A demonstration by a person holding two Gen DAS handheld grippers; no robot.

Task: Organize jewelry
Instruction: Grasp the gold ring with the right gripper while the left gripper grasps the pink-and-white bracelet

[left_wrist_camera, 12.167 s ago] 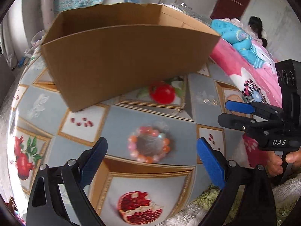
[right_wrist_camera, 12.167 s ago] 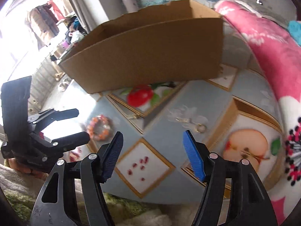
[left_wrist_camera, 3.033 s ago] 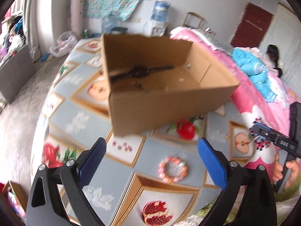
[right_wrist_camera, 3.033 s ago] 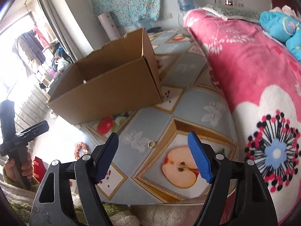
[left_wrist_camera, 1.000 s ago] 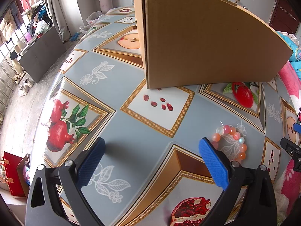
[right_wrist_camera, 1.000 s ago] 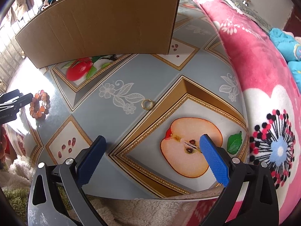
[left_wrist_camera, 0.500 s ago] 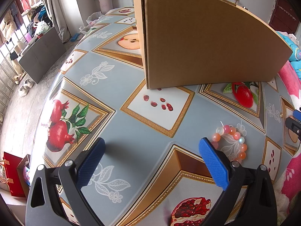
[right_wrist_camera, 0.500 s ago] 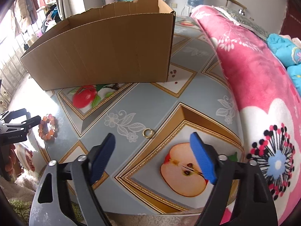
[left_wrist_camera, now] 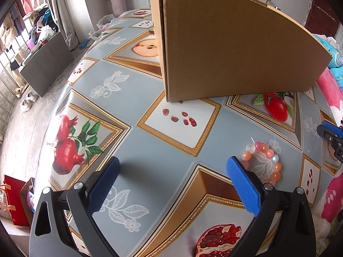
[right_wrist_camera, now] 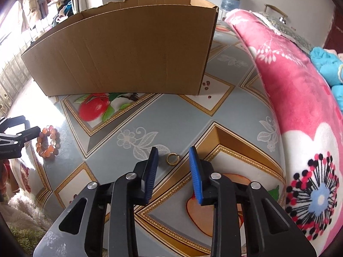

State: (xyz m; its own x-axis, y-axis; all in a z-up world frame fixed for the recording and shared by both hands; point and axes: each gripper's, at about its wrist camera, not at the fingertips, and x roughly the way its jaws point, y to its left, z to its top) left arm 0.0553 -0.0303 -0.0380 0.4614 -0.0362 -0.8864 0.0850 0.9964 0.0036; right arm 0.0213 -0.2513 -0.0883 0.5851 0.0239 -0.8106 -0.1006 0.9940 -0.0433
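A small gold ring [right_wrist_camera: 172,158] lies on the fruit-patterned tablecloth [right_wrist_camera: 150,117]. My right gripper [right_wrist_camera: 173,156] hovers just over it with its blue pads either side; the jaws are closing and the pads are still apart from the ring. A bracelet of orange and pink beads [left_wrist_camera: 264,162] lies flat on the cloth, also seen as the bracelet [right_wrist_camera: 47,142] at the left of the right wrist view. My left gripper [left_wrist_camera: 171,167] stands wide open with nothing between its fingers; its right pad [left_wrist_camera: 242,184] sits beside the bracelet. The open cardboard box [right_wrist_camera: 128,51] stands behind both.
The cardboard box [left_wrist_camera: 235,49] fills the far side of the table. A pink floral blanket [right_wrist_camera: 300,107] covers a bed along the right edge. A red bag [left_wrist_camera: 12,201] and shoes lie on the floor at left. A fluffy rug [right_wrist_camera: 23,214] borders the table's near edge.
My right gripper's jaws have narrowed from wide open to a small gap and tipped toward the ring, which now lies between the tips. The left gripper has not moved.
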